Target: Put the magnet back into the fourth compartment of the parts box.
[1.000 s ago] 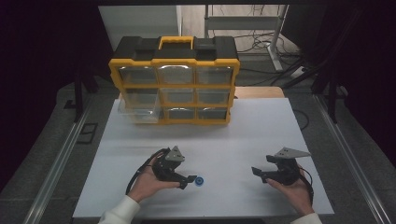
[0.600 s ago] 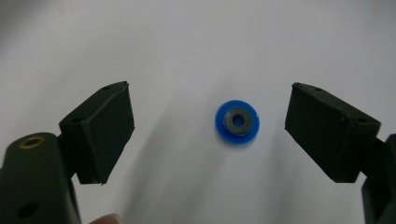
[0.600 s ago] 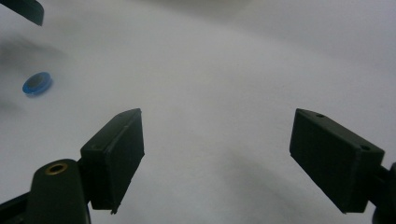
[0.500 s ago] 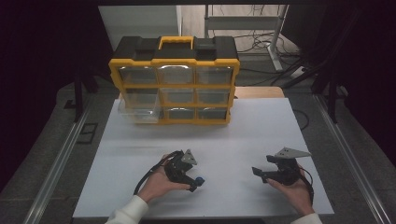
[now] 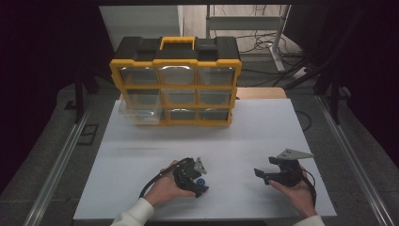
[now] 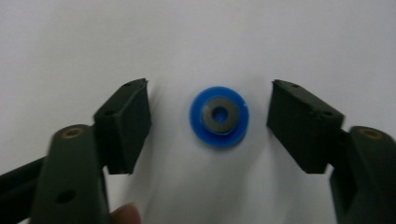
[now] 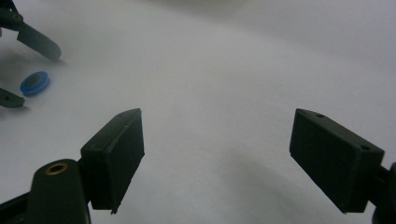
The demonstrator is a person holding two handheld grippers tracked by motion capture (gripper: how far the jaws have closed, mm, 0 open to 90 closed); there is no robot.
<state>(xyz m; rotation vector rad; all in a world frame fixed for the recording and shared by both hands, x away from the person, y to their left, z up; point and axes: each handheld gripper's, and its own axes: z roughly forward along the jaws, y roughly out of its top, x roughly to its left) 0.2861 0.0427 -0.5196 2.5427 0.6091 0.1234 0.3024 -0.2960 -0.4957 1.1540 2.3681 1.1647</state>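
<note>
A small blue ring with a grey metal centre (image 6: 219, 116) lies flat on the white table top (image 5: 197, 141). My left gripper (image 6: 208, 116) points down over it, one jaw on each side, and the pads stay clear of it. Those jaws have just been closing, with the ring between them. In the high view the blue ring (image 5: 201, 182) peeks out beside the left gripper (image 5: 197, 184) near the table's front edge. My right gripper (image 5: 261, 175) rests open at the front right with nothing between its fingers. The right gripper view catches the ring (image 7: 35, 83) far off at the left.
A yellow and black organiser case (image 5: 175, 80) with several clear drawers stands upright at the back of the table. One clear drawer (image 5: 139, 112) at its lower left is pulled out. Cables and a metal frame leg (image 5: 277, 42) lie on the floor behind.
My left gripper has moved right and down over the blue ring, and its jaws have narrowed around it. The right gripper has stayed still.
</note>
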